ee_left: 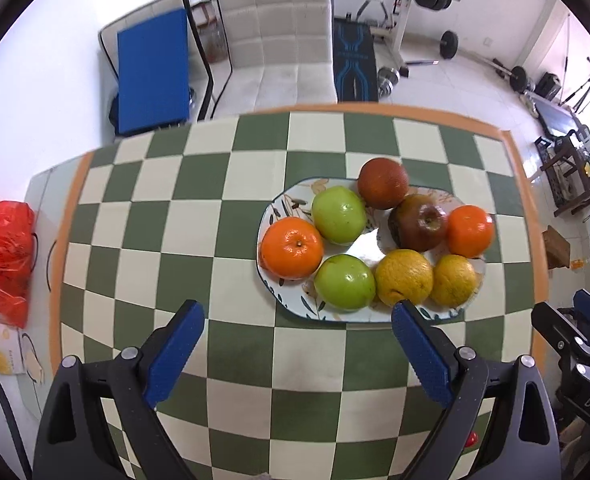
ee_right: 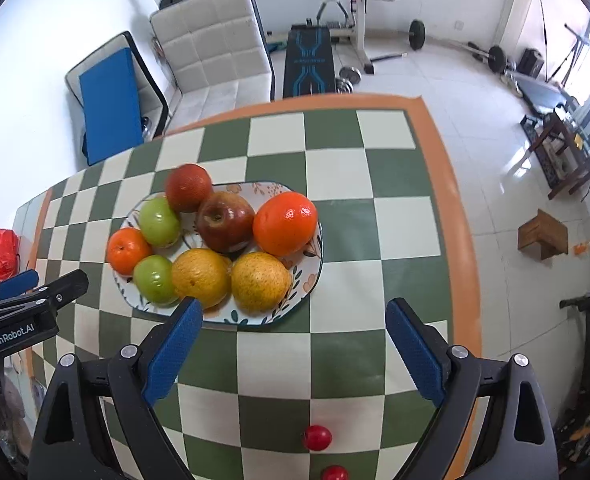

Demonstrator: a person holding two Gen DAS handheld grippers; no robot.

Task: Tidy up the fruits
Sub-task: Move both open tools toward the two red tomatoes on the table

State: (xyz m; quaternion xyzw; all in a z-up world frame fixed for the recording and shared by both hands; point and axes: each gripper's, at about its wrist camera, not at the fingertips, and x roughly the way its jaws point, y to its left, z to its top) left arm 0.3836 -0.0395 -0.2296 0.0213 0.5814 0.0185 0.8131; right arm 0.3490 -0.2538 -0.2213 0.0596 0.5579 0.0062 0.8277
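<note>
Both tools released, nothing between the fingers. Left tool and right tool hover above the checkered surface. Plate lies ahead of both, holding eight fruits. Two small red fruits sit loose on the surface, nearest the right tool, just behind its fingertips.

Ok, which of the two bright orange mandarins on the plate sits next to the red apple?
The bright orange mandarin at the plate's right end; it touches the dark red apple. The other mandarin sits beside the green apples.
</note>
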